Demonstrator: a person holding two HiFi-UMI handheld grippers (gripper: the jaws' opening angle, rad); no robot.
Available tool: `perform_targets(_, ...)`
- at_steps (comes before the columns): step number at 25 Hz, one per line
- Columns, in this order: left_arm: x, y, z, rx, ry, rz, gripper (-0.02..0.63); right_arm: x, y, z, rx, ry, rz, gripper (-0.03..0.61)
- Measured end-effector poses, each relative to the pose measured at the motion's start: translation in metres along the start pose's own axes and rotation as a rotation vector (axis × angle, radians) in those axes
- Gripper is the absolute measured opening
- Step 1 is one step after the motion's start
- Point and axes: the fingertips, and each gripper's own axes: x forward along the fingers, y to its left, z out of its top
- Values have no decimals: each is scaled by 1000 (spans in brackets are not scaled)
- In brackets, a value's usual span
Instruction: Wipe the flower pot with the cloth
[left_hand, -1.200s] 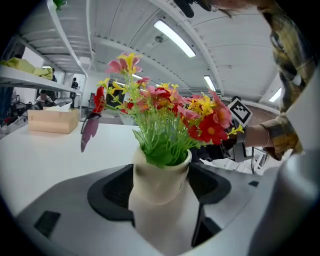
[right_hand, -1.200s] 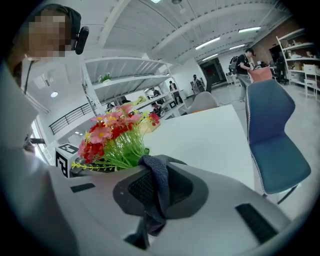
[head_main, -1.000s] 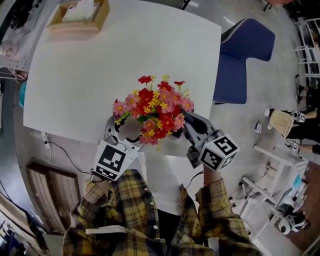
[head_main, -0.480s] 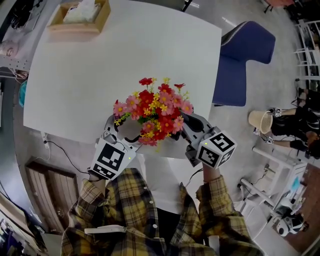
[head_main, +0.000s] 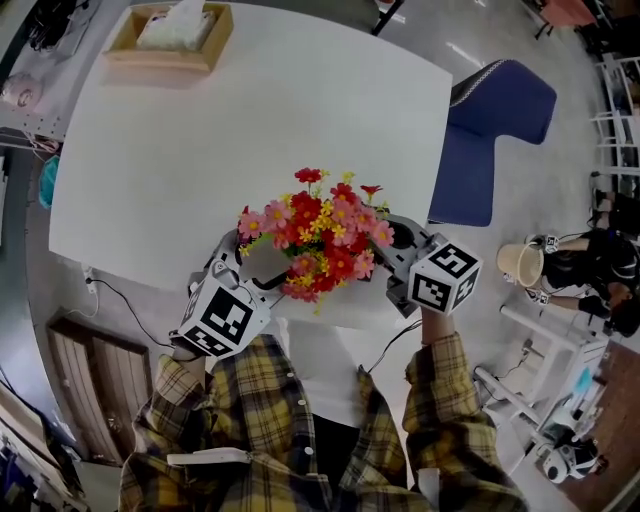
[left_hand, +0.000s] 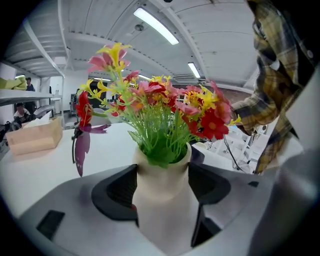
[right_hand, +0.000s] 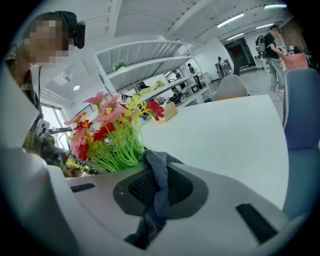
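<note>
Base of flower pot (left_hand: 164, 202) behind left tongs (left_hand: 162, 187)

My right hand-held gripper (head_main: 396, 246), with the cloth (right_hand: 156, 180) pinched in it, shifts a little farther along the right side of the flower pot (left_hand: 165, 200), rolling slightly.

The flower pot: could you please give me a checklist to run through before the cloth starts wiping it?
1. Flower pot gripped: ok. The left gripper has a pad against each side of its neck.
2. Cloth secured: ok. The right gripper is closed on the dark grey fabric.
3. Cloth in contact with the pot: cannot tell. The right gripper view shows only stems beside the cloth, not the pot.
4. Pot base resting on the table: cannot tell. The flowers hide it in the head view.
5. Other things out of the way: ok. The tissue box sits at the far corner.
</note>
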Motion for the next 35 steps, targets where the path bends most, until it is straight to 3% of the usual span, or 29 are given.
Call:
perform_targets(8,3,22,4,74,17,-110,330,24,-12,23,-70,44,112,17)
perform_targets(17,14,26,10,232,72,-337,330,57,-9,46,-128,126,256,17)
perform_targets(24,19,30,11,274,100,-455,331,63,-9,46,-106,137,271,16)
perform_targets(27,15,36,10,227,93,-406,331,63,-12,47,-72,105,230,17)
perform_targets(35,-22,36,-1,0,-7,-84,331,39,-24,39,68,-21,8,17)
